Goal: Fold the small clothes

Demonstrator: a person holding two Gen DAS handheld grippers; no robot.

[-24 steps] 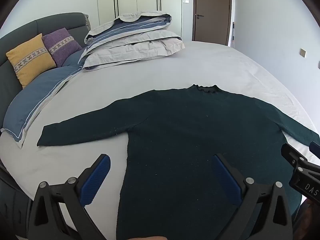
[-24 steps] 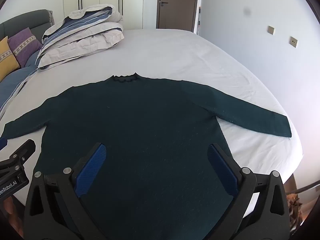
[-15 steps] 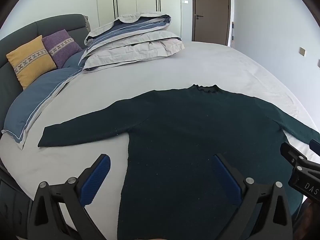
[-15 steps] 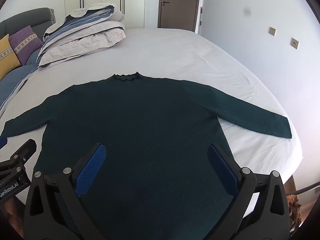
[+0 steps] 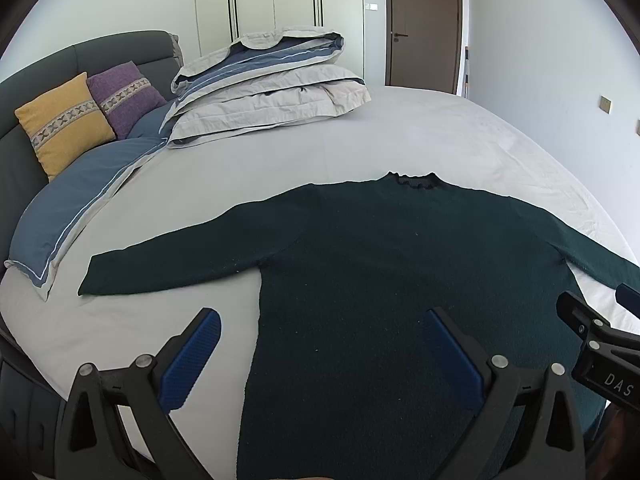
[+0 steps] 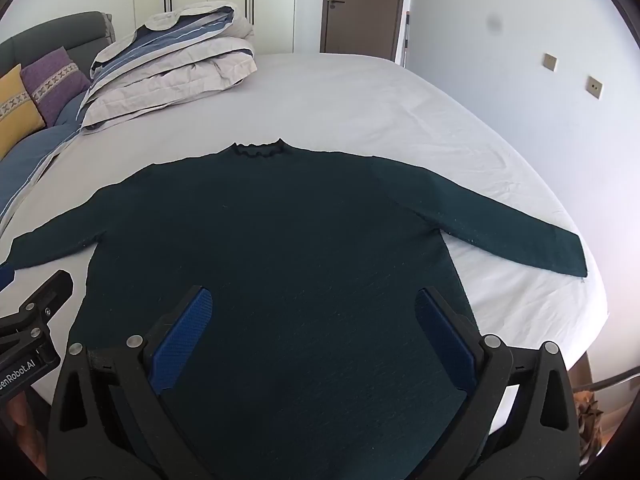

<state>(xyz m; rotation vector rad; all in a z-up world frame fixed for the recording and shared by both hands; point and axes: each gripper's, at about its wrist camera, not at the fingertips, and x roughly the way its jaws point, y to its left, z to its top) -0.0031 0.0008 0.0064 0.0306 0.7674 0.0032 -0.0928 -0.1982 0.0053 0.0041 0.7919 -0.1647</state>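
A dark green long-sleeved sweater (image 5: pixel 380 264) (image 6: pixel 280 240) lies flat on the white bed sheet (image 5: pixel 400 140), collar away from me and both sleeves spread out to the sides. My left gripper (image 5: pixel 324 336) hovers open above the sweater's lower left edge, nothing between its blue pads (image 5: pixel 192 356). Over the lower middle of the sweater my right gripper (image 6: pixel 312 320) stands open and holds nothing. Each gripper shows at the other view's side edge. The sweater's hem is hidden below the frames.
A folded grey and blue duvet (image 5: pixel 272 84) is stacked at the far left of the bed. A yellow cushion (image 5: pixel 64 124), a purple cushion (image 5: pixel 124 96) and a blue pillow (image 5: pixel 76 204) lean by the grey headboard. The bed's right edge (image 6: pixel 592 300) drops off near a wall.
Both views have drifted very slightly; the sweater and the grippers' jaws look the same as before.
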